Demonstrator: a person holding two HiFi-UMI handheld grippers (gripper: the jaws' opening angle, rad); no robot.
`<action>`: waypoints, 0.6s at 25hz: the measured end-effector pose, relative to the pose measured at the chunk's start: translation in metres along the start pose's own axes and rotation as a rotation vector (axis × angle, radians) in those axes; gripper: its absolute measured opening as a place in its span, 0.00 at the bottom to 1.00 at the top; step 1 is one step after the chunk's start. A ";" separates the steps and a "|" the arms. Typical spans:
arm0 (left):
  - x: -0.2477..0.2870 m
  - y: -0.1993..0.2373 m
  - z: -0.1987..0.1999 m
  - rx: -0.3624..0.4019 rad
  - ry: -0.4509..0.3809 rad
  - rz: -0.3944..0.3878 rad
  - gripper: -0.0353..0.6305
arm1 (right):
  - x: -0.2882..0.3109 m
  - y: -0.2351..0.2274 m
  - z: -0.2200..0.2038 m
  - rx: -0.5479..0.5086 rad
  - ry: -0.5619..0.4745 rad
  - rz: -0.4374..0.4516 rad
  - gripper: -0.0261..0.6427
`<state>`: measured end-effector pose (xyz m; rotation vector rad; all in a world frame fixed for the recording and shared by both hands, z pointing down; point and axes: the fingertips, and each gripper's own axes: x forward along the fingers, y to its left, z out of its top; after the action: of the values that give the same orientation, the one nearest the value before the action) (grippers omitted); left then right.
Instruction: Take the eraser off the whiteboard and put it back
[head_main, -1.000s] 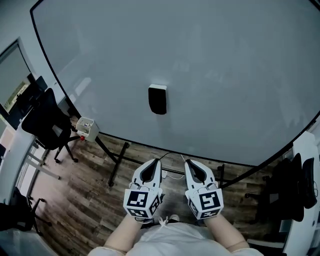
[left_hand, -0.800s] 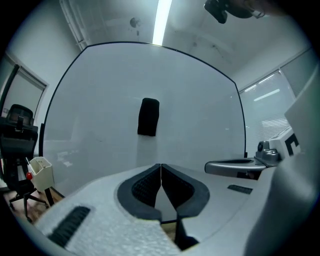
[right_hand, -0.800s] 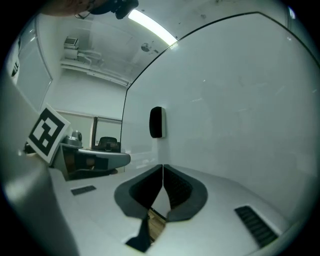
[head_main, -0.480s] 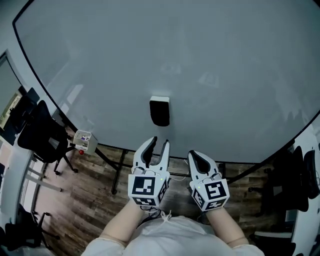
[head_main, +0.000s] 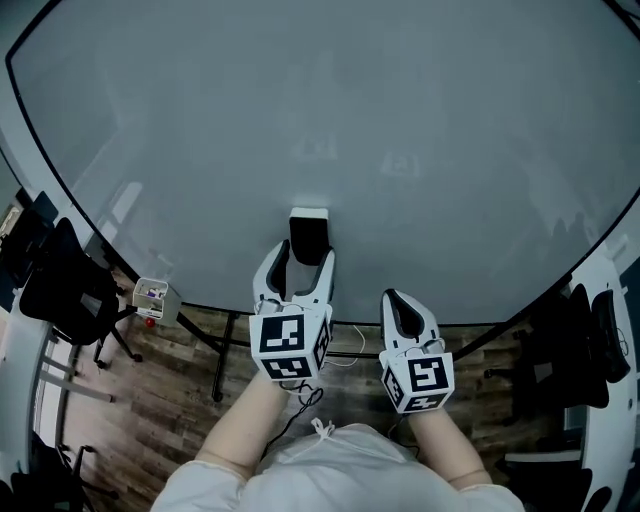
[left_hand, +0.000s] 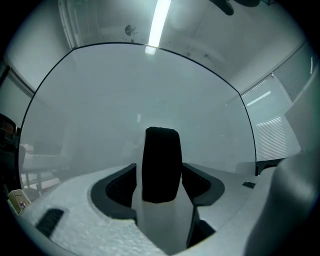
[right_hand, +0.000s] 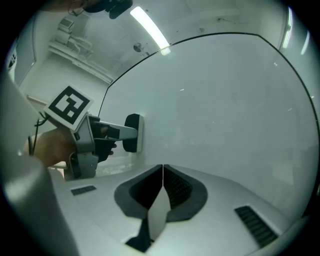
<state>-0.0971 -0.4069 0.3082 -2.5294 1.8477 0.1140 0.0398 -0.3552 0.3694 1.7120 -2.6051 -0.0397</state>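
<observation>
A black eraser (head_main: 309, 232) with a white back sticks to the big whiteboard (head_main: 420, 120). My left gripper (head_main: 300, 257) is raised to it, and its jaws are opening, one on each side of the eraser. In the left gripper view the eraser (left_hand: 161, 162) stands upright between the two pads, which do not press on it. My right gripper (head_main: 401, 303) hangs lower right of the eraser, shut and empty. The right gripper view shows its own jaws (right_hand: 162, 174) together, with the left gripper (right_hand: 107, 132) reaching the eraser (right_hand: 133, 133) at the left.
Black office chairs stand at the left (head_main: 60, 285) and right (head_main: 590, 345). A small white box (head_main: 152, 297) sits by the board's lower left edge. Black stand legs (head_main: 225, 350) and a cable cross the wooden floor (head_main: 170, 400) below the board.
My left gripper rose toward the board and its jaws went from shut to wide open around the eraser. My right gripper rose a little and stayed shut.
</observation>
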 end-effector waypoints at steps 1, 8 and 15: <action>0.003 -0.001 0.000 0.004 0.001 0.006 0.46 | 0.000 -0.002 0.001 -0.012 -0.004 -0.011 0.08; 0.020 -0.004 -0.003 0.043 0.035 0.017 0.46 | -0.002 -0.003 0.000 -0.043 -0.006 -0.028 0.08; 0.025 -0.001 -0.006 0.095 0.007 0.072 0.46 | -0.006 -0.015 -0.005 -0.039 0.006 -0.062 0.08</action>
<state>-0.0882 -0.4303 0.3124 -2.4050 1.8987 0.0169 0.0562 -0.3555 0.3736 1.7772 -2.5286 -0.0865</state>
